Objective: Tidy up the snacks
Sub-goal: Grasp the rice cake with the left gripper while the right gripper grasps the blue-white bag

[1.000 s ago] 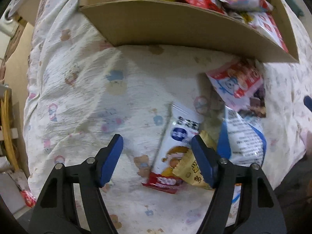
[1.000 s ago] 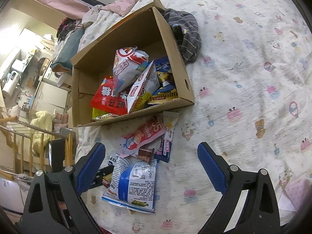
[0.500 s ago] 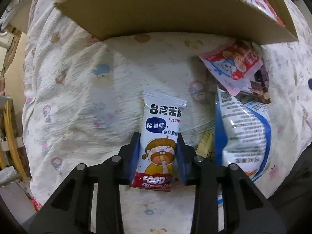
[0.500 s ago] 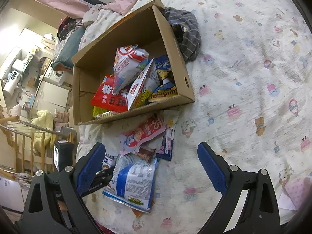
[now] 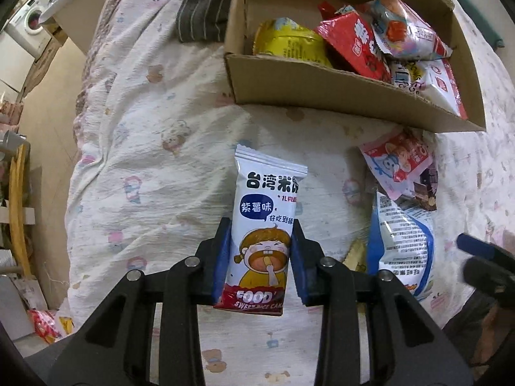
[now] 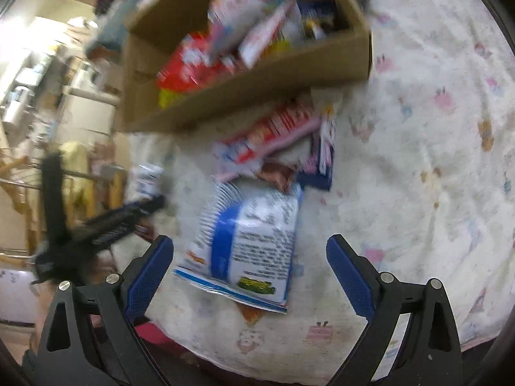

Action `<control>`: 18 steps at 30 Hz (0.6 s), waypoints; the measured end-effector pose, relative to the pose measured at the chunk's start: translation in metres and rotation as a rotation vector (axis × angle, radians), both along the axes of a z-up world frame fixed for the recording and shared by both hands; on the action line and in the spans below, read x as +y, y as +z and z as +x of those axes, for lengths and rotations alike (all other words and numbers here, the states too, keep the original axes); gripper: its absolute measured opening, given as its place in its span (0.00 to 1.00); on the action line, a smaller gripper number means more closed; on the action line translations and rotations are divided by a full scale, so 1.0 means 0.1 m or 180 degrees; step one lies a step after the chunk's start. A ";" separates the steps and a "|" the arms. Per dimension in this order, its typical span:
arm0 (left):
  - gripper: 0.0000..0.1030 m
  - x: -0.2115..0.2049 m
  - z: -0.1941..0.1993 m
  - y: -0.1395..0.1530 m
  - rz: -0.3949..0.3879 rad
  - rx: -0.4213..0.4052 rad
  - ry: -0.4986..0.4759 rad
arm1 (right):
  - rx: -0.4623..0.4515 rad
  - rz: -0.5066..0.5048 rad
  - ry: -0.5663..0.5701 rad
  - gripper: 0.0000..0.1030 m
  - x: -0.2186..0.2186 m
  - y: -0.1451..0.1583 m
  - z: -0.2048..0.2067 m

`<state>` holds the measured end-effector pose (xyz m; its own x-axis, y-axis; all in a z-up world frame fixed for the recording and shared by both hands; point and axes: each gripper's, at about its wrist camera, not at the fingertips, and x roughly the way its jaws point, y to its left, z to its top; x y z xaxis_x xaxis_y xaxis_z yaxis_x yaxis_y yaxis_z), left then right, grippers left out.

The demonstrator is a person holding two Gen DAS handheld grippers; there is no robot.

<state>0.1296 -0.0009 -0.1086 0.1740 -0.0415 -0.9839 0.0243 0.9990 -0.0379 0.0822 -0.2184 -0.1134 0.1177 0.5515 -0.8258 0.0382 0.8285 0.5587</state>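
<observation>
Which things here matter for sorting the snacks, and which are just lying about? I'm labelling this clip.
Job:
white rice-cake packet, clamped in left gripper
brown cardboard box of snacks
blue-and-white bag before open right gripper
red-and-white cartoon packet

Lying about:
grey striped cloth
white washing machine

Left claw [image 5: 260, 265] clamping both blue pads against a snack packet [image 5: 267, 222], lifted; right claw [image 6: 249, 278] hovering low, fingers spread wide.
</observation>
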 end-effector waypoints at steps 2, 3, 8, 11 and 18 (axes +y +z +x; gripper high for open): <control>0.29 0.06 -0.01 0.03 0.0002 -0.0024 0.0000 | 0.0225 -0.0012 -0.0016 0.95 0.06 -0.14 0.01; 0.29 0.09 -0.02 0.04 0.0011 -0.0042 0.0000 | 0.0341 0.0047 -0.0029 0.95 0.10 -0.21 0.02; 0.29 0.17 -0.06 0.02 0.0045 -0.0129 0.0004 | 0.0341 -0.0141 0.0037 0.95 0.33 -0.29 0.09; 0.29 0.27 -0.07 0.01 0.0073 -0.0166 0.0021 | 0.0408 -0.0247 0.0096 0.95 0.47 -0.36 0.12; 0.29 0.41 -0.08 -0.09 -0.0019 -0.0058 0.0191 | 0.0295 -0.0547 0.0288 0.89 0.60 -0.41 0.16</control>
